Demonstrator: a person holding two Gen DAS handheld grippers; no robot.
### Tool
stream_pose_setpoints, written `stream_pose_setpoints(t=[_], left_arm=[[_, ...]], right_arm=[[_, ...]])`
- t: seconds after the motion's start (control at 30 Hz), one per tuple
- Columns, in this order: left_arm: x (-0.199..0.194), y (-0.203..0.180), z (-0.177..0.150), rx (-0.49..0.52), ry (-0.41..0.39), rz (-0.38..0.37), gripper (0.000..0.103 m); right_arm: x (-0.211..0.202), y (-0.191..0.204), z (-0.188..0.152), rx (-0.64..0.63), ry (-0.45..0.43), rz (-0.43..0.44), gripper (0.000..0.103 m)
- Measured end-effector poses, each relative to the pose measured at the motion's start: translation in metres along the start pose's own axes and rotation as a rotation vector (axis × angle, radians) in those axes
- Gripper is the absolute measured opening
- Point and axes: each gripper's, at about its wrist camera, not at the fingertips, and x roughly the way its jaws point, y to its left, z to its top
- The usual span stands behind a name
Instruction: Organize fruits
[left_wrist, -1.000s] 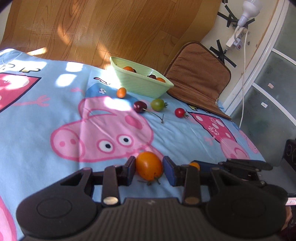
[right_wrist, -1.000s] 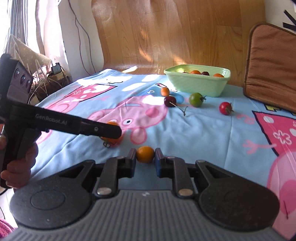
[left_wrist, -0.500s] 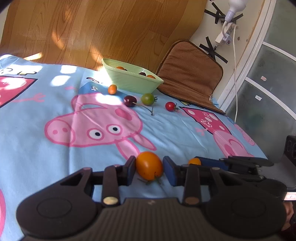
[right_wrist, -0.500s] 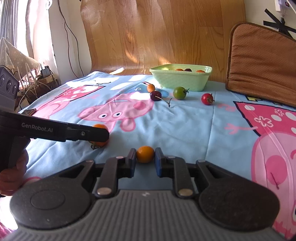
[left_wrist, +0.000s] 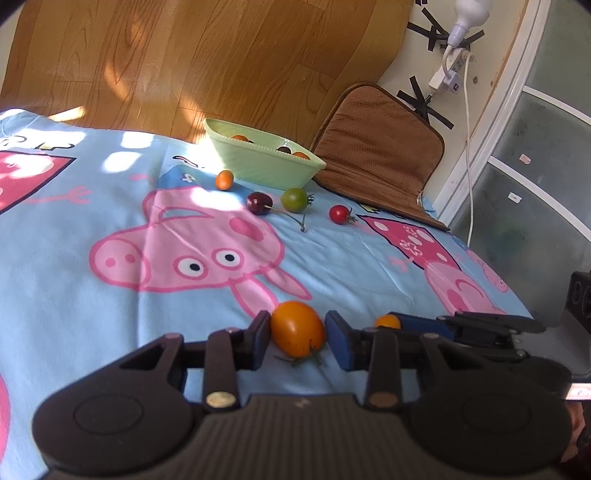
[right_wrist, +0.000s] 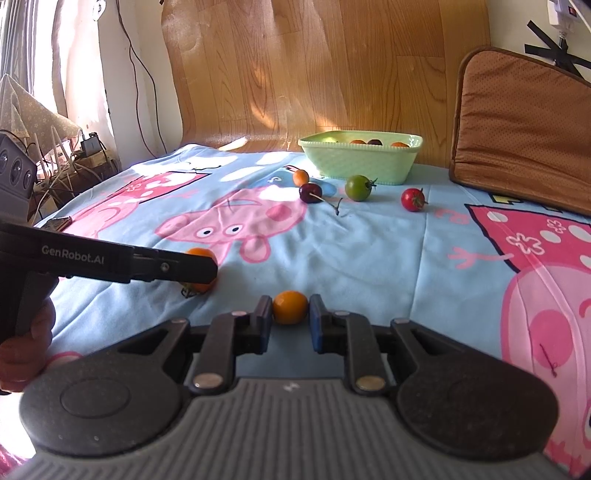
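Looking from left wrist: two views are given, one after another.
Left gripper (left_wrist: 297, 334): fingers are pinched on an orange tomato (left_wrist: 297, 327), which is pressed on both sides just above the cloth (left_wrist: 351, 266).
Right gripper (left_wrist: 391, 325): seen at the right, closed on a small orange (left_wrist: 387, 321).
Basket (left_wrist: 264, 162): green, at the far edge of the cloth, some fruits inside.
Loose fruits: kumquat (left_wrist: 224, 180), cherry (left_wrist: 259, 203), green tomato (left_wrist: 294, 199) and red tomato (left_wrist: 339, 214) are lying near the basket.
Right wrist view: the small orange (right_wrist: 290, 312) is pinched between the right fingers.
Left gripper there (right_wrist: 207, 267): held by a hand (right_wrist: 26, 350), the orange tomato (right_wrist: 201, 271) partly hidden behind it.
Cushion (right_wrist: 521, 122): brown, leaned up right of the basket (right_wrist: 358, 162).
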Motion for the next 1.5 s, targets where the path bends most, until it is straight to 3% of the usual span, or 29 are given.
stream_pose_setpoints(t=[0.83,1.27,1.5], left_arm=[[-0.0033,0.0063,-0.0007,-0.041,-0.034,-0.021,0.031],[-0.0015,0.0029,-0.0002,-0.027,-0.023,0.011,0.044],[0.0001,0.0004,0.0010,-0.013,-0.018,0.022,0.042]], right_arm=[[0.0047,-0.0088,0.0033,0.085,-0.006,0.025,0.024],[0.0057,-0.0068,0.0042,0.065,-0.001,0.030,0.025],[0.0052,-0.0075,0.0038,0.065,-0.001,0.032,0.025]])
